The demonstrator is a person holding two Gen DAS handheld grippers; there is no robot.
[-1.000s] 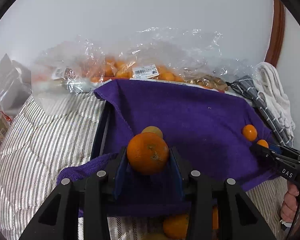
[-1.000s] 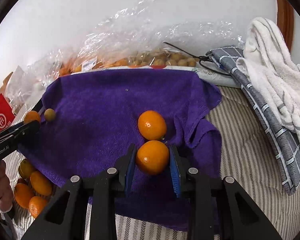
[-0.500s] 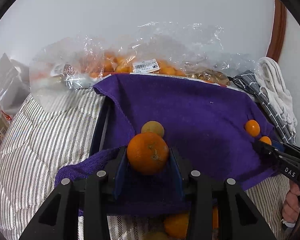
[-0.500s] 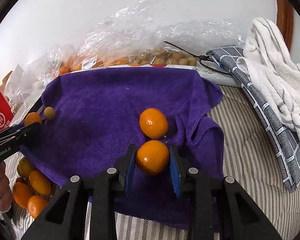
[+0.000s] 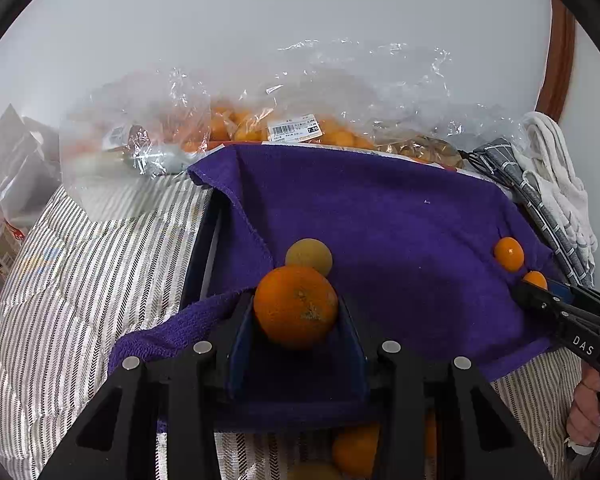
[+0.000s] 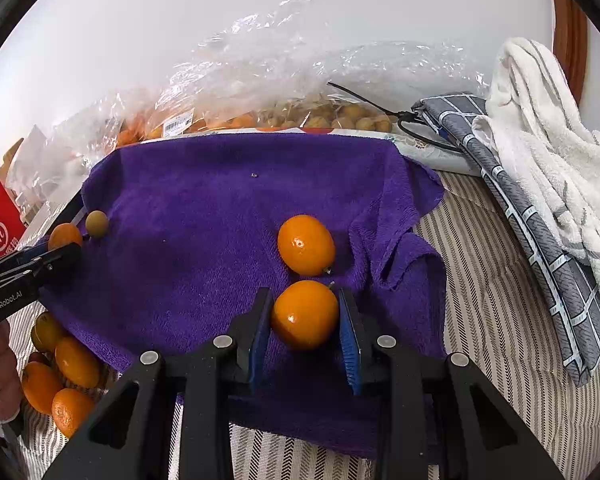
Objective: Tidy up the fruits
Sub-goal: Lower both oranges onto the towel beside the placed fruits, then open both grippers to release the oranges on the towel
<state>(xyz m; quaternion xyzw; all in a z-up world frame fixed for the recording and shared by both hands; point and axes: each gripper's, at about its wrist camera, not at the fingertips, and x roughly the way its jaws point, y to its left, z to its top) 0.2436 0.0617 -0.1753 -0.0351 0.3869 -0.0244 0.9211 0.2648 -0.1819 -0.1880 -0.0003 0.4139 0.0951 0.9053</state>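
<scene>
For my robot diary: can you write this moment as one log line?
left gripper: holds orange | right gripper: holds kumquat | both over purple towel

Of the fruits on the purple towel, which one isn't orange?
The small dull yellow-green fruit on the purple towel, just beyond the orange in the left tongs. The rest are bright orange.

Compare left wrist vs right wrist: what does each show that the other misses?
Left wrist only: dimpled skin of the mandarin in the left gripper.

Right wrist only: red card, loose fruit pile beside the towel, and a full view of the kumquat in the right gripper.

Both: purple towel, two fruits lying on it (a kumquat, a paler one), fruit bags, striped cover, grey cloth, white towel.
</scene>
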